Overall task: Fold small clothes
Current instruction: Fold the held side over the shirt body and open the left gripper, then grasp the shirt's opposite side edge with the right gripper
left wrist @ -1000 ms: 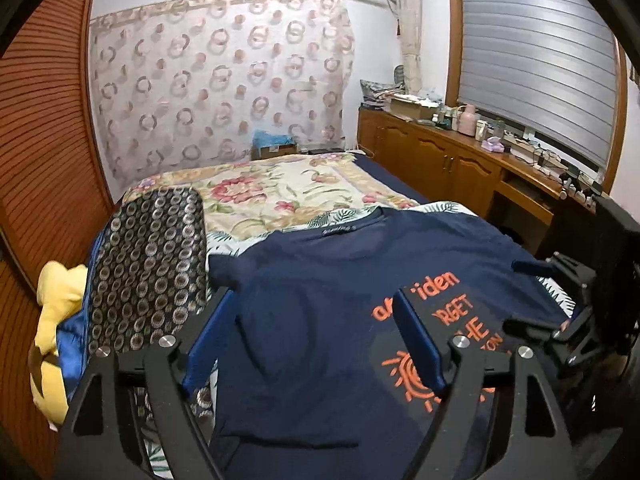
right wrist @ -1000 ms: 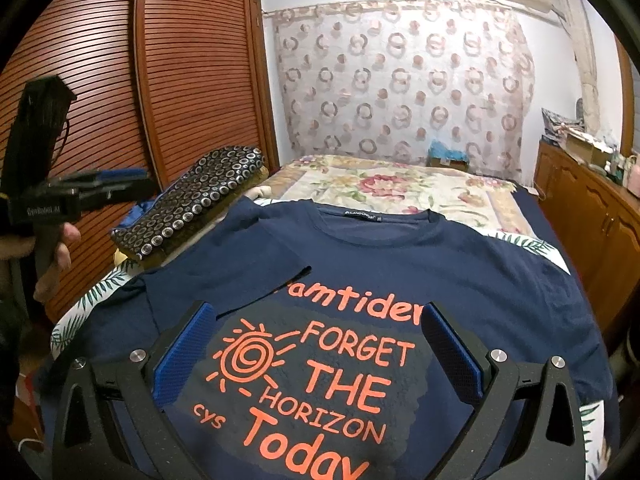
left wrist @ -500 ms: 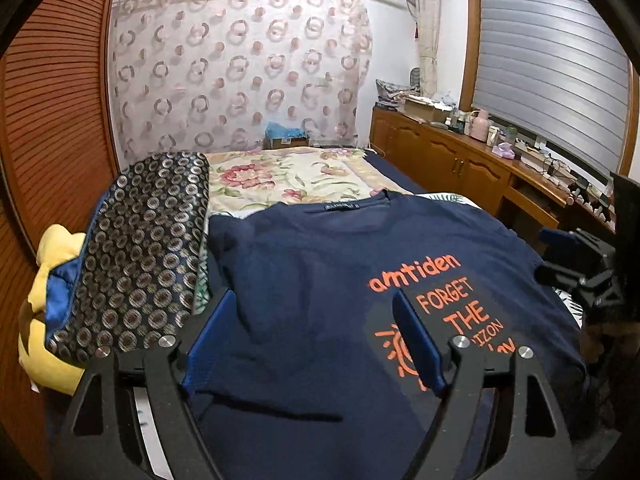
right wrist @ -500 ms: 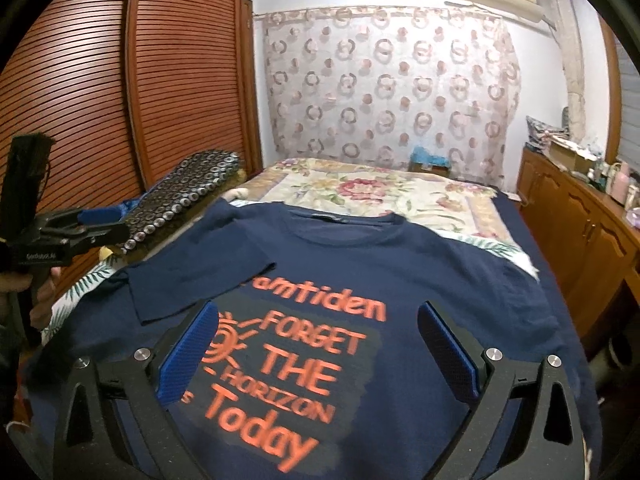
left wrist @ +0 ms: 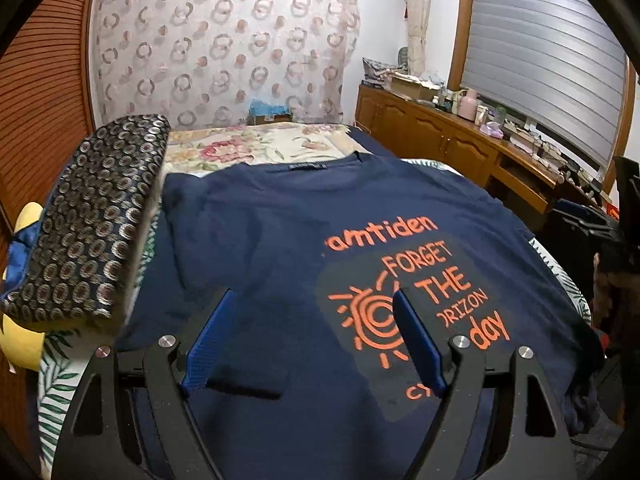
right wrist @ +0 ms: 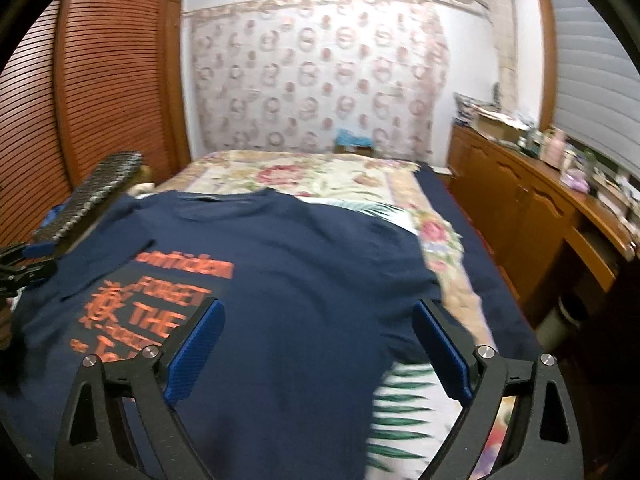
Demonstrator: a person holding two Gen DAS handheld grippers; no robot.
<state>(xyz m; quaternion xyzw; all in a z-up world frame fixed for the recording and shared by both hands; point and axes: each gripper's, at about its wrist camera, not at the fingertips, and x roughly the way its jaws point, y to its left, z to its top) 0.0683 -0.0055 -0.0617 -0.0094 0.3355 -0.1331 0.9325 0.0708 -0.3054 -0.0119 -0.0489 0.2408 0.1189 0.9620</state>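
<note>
A navy T-shirt [left wrist: 280, 216] lies front-up and spread flat on the bed [right wrist: 320, 176], its orange print reading "FORGET THE HORIZON" beside a spiral sun; its collar points toward the far curtain [left wrist: 224, 52]. One sleeve [left wrist: 240, 344] is folded inward across the chest, covering the start of the top line of lettering. The left gripper [left wrist: 312, 336] hangs over the lower part of the shirt with its blue-padded fingers [left wrist: 206, 340] spread wide and nothing between them. The right gripper [right wrist: 316, 348] hangs over the other side of the shirt near its edge, also spread wide and empty; this view is motion-blurred. A folded dark cloth with a ring pattern [left wrist: 92, 220] lies just beside the shirt on the side with the folded sleeve, resting on a yellow and blue bundle [left wrist: 20, 264]. A wooden cabinet [right wrist: 520, 208] runs along the window side
</note>
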